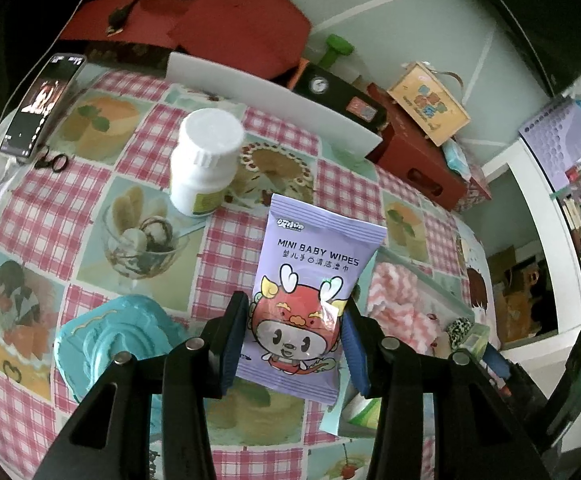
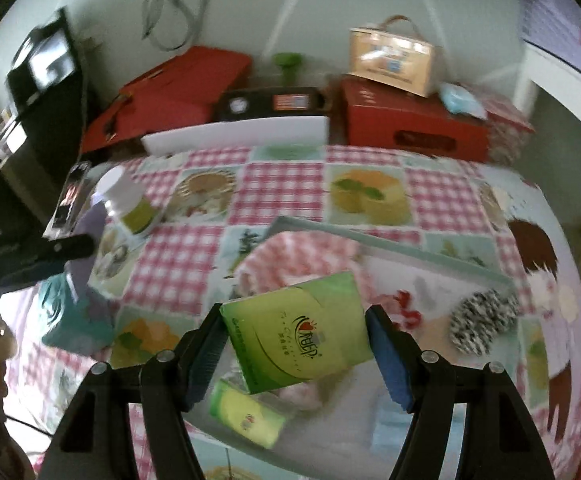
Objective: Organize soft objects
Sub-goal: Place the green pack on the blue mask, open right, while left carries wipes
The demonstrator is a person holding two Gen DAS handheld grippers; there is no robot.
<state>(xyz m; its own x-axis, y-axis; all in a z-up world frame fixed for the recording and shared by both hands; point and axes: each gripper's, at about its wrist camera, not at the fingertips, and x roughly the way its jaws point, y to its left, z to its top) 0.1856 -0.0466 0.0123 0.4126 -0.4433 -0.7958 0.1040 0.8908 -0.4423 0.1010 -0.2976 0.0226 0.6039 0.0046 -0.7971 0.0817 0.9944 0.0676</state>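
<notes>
Wipes pack (image 1: 310,280) clamped between left gripper (image 1: 296,344) jaws, green tissue pack (image 2: 302,328) between right gripper (image 2: 296,354) jaws, grip unclear.

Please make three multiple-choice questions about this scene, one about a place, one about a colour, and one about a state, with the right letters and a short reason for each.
1. Where does the white plastic bottle with the white cap stand?
A. inside the clear tray
B. on the checked tablecloth
C. on the red box

2. What colour is the soft wipes packet with the dragon cartoon, between the left gripper's fingers?
A. purple
B. orange
C. black

3. In what state is the green tissue pack at the right gripper?
A. lying flat in the tray
B. torn open
C. held between the two fingers, tilted

Answers:
1 B: its base rests on the tablecloth.
2 A: its printed face is purple.
3 C: both pads press its sides, above the clear tray.
</notes>
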